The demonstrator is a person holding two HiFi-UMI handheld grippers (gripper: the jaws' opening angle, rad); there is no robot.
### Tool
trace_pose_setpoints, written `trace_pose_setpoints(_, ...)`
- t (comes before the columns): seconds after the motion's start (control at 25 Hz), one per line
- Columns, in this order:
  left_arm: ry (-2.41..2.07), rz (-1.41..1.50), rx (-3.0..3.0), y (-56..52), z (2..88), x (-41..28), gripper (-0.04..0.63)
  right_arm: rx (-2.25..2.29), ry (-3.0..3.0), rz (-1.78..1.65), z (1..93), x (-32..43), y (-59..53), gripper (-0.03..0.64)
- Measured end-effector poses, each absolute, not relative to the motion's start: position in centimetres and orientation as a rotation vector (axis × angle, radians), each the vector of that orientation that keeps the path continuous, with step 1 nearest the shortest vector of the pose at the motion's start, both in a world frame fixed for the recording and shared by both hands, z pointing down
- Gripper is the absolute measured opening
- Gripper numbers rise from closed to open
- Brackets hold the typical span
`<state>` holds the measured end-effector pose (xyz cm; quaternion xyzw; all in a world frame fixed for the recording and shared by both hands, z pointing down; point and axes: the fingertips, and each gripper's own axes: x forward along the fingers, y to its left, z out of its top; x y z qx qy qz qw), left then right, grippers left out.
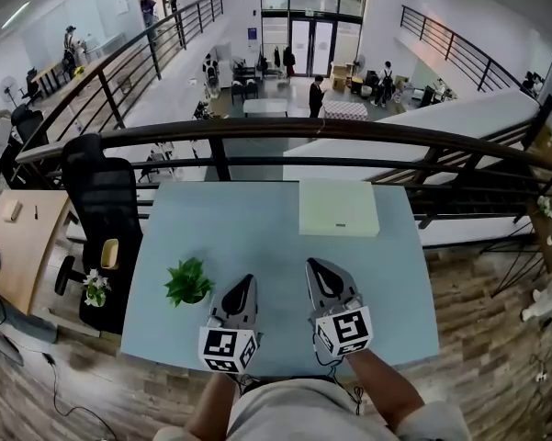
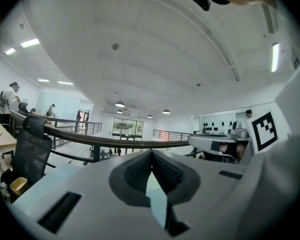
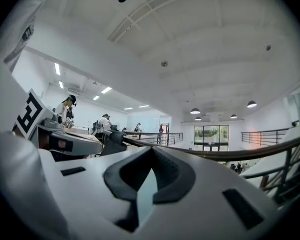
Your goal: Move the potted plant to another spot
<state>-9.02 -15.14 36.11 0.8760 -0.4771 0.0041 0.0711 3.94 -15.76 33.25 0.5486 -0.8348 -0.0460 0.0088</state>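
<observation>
Neither tool holds anything: the left gripper [image 1: 247,281] and the right gripper [image 1: 311,265] both have their jaws pressed together with nothing between them, and both point level, out over the table [image 1: 257,219] toward the railing [image 1: 285,129]. The step in hand looks like the reach for the potted plant [image 1: 187,283], and doing it well probably means choosing the left gripper, since it is the nearer one. It would first have to spread its jaws wide, then swing left and come down so the pads meet the small pot itself, not the leaves, which would only bend and slip. A grip low on the pot, held upright, should keep soil from spilling during the carry. Bare tabletop on the right half, in front of the pale box [image 1: 339,207], seems a fair place to set it down. The plant stands on the front left part of the table, just beside the left gripper on its left in the head view and well apart from the right gripper. It appears in neither gripper view, so neither pair of jaws is lined up on it yet.
</observation>
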Motion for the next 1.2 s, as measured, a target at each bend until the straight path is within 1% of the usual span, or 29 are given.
trace_pose_setpoints(0.16, -1.44, -0.033, 2.652, -15.3, 35.1, -9.2, 0.012, 1.724, -2.609, -0.149, 33.0, 3.5, -15.6, 0.003)
trace_pose_setpoints(1.0, -1.466, -0.041, 2.609, -16.3, 36.0, -10.2, 0.012, 1.66, -2.62, -0.13, 34.0, 1.9, -16.8, 0.003)
trace_pose_setpoints(1.2, -1.457, -0.045, 2.614, -16.4, 35.8, -10.0, 0.012, 1.635, -2.657, -0.166, 33.0, 1.4, -16.5, 0.002)
